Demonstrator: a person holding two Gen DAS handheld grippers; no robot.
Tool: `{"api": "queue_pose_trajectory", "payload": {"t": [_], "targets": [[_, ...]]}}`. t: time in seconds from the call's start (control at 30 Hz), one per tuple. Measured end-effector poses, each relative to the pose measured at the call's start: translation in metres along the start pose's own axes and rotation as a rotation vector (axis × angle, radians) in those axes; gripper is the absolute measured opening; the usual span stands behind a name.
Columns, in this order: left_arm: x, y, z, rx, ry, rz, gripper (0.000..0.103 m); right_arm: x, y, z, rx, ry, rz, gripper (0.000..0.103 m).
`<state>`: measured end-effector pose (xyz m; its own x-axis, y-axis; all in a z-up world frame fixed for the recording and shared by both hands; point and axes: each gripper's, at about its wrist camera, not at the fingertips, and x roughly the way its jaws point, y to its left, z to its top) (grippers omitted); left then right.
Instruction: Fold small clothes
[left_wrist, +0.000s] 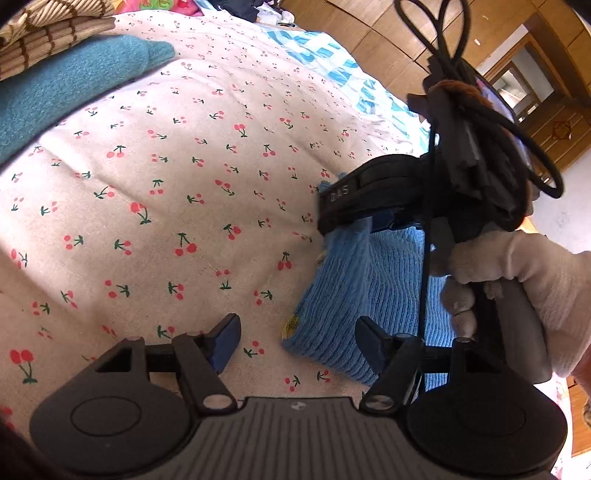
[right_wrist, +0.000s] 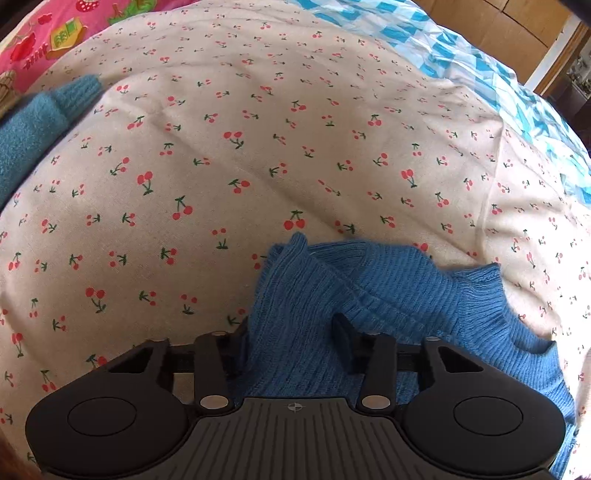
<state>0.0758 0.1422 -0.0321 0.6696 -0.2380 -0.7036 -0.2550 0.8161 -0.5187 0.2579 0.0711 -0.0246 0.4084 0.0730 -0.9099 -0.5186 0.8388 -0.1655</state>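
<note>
Blue ribbed knit, a small sweater (right_wrist: 369, 295), lies rumpled on the cherry-print sheet (right_wrist: 258, 147), its folds bunched between the fingers of the right gripper (right_wrist: 291, 338), whose jaws stand partly apart with cloth between them (whether they pinch it cannot be told). From the left wrist view the same sweater (left_wrist: 351, 288) lies to the right of the left gripper (left_wrist: 295, 336), whose jaws are spread wide with nothing between them. Right gripper (left_wrist: 373, 192) and gloved hand (left_wrist: 517, 280) with a black cable (left_wrist: 480, 110) block much of the garment. Farther off lie a teal sweater (left_wrist: 66, 85), a striped blanket (left_wrist: 44, 37) and a blue checked quilt (right_wrist: 480, 62).
</note>
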Motion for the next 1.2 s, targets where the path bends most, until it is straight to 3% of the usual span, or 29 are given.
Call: {"api": "queue_pose_trajectory", "payload": {"t": [0.07,0.17,0.27,0.6,0.67,0.77,0.83,1.0,1.2], "targets": [[0.001,-0.005,-0.001,0.025,-0.002,0.001,0.074,-0.006,-0.008,-0.001,0.003,-0.008,0.021,0.025],[0.005,-0.012,-0.003,0.060,0.003,-0.003,0.079,-0.019,-0.019,-0.001,0.038,-0.035,0.061,0.018],[0.010,-0.014,-0.006,0.064,0.006,-0.012,0.084,-0.030,-0.031,-0.003,0.074,-0.068,0.102,0.016],[0.034,-0.037,-0.010,0.132,-0.025,0.017,0.084,-0.055,-0.070,-0.019,0.164,-0.147,0.219,0.016],[0.036,-0.041,-0.009,0.151,-0.032,0.035,0.080,-0.056,-0.076,-0.023,0.182,-0.153,0.233,0.016],[0.034,-0.044,-0.008,0.159,-0.048,0.050,0.065,-0.057,-0.083,-0.028,0.207,-0.161,0.253,0.016],[0.033,-0.045,-0.006,0.160,-0.055,0.053,0.049,-0.058,-0.088,-0.031,0.224,-0.169,0.266,0.016],[0.030,-0.054,-0.007,0.192,-0.054,0.023,0.029,-0.069,-0.102,-0.039,0.262,-0.192,0.296,0.016],[0.021,-0.086,-0.008,0.250,-0.063,-0.056,0.025,-0.086,-0.127,-0.051,0.315,-0.234,0.318,0.016]]}}
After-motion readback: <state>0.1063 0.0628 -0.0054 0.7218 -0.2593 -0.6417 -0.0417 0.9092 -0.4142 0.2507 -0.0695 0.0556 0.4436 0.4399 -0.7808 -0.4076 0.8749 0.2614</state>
